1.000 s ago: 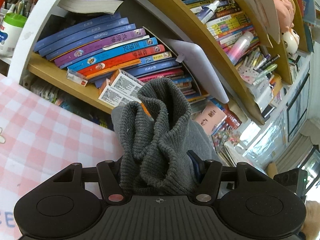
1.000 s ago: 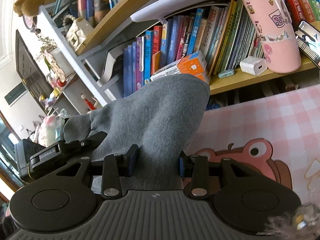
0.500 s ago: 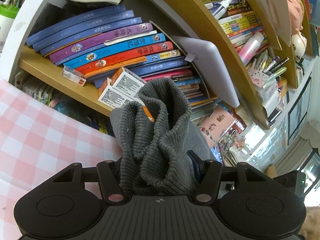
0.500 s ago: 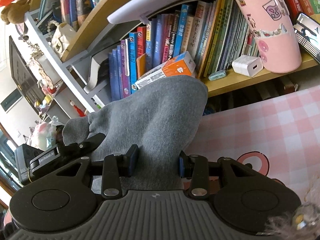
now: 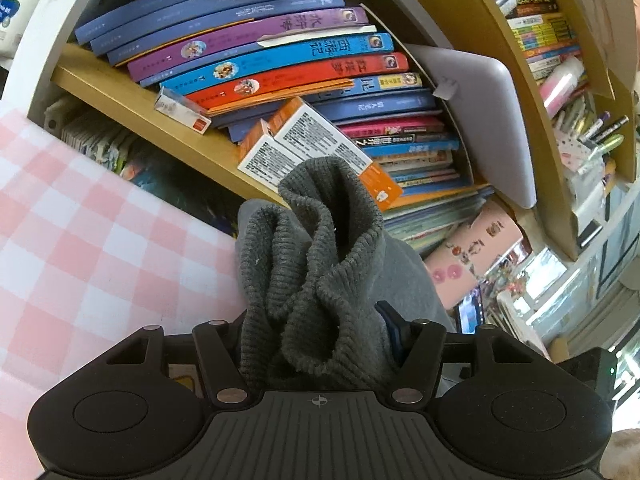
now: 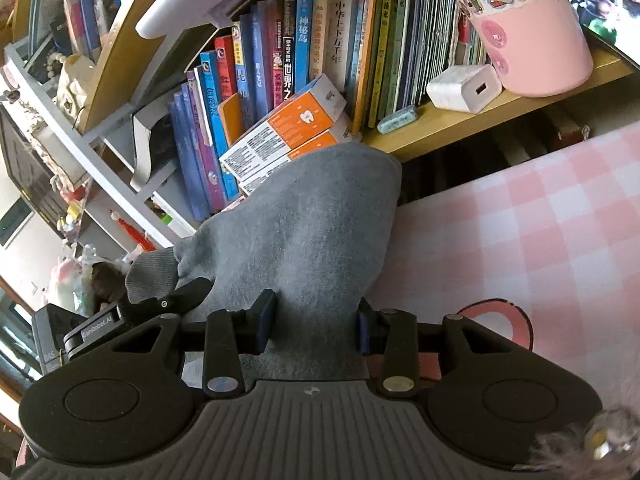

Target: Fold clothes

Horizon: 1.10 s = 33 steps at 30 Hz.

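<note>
- Left gripper (image 5: 316, 332) has a thick bunch of the grey garment's (image 5: 320, 264) ribbed hem between its fingers, and the jaws are easing apart with the cloth still wedged there.
- Right gripper (image 6: 316, 320) is clamped on a smooth fold of the same garment (image 6: 304, 236).
- The garment is held up off the pink checked tablecloth (image 6: 540, 216), in front of the bookshelf (image 5: 132, 100).
- Orange-and-white boxes (image 6: 288, 132) lean against the books just behind the cloth.

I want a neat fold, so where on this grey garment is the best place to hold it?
Hold the grey garment at two edge corners, coming from its near edge. The left gripper grips the thick ribbed cuff, the right gripper the smooth fabric, so the cloth should hang spread between them.
</note>
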Each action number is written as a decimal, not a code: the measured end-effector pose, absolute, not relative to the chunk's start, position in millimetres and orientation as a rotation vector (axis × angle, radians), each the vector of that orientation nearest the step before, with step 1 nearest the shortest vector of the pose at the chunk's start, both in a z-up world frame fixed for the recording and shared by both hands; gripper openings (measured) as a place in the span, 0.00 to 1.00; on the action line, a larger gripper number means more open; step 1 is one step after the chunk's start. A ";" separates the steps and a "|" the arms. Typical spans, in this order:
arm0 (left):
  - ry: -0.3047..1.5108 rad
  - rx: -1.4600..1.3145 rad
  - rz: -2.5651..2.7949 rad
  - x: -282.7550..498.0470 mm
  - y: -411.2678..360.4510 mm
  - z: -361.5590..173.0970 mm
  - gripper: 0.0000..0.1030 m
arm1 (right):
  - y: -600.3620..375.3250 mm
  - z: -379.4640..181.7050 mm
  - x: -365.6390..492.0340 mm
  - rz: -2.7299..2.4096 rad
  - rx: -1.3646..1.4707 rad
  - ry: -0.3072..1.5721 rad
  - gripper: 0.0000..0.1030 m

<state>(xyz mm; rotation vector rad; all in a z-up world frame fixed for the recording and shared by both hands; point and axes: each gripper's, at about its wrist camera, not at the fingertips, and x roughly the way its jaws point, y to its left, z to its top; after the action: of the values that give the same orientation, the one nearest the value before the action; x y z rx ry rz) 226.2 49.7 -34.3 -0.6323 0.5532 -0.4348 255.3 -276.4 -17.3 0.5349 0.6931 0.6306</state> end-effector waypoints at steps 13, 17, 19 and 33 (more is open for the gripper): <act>0.376 -0.649 -0.334 173.4 82.3 -13.2 0.92 | -286.9 -7.0 210.4 0.480 0.475 0.579 0.77; 0.370 -0.599 -0.306 142.4 73.7 -6.6 0.92 | -287.8 -2.1 180.8 0.453 0.487 0.549 0.78; 0.367 -0.553 -0.297 127.9 64.2 -3.2 0.93 | -283.5 1.1 163.5 0.439 0.454 0.532 0.78; 0.279 -0.020 -0.047 30.9 -5.0 10.6 1.00 | -244.7 7.4 37.4 0.263 -0.018 0.314 0.93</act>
<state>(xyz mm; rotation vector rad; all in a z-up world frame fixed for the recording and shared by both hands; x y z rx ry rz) 30.9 -5.0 10.6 -0.0202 0.2791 -0.0473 37.4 -244.7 7.4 -0.0177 0.3141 0.2629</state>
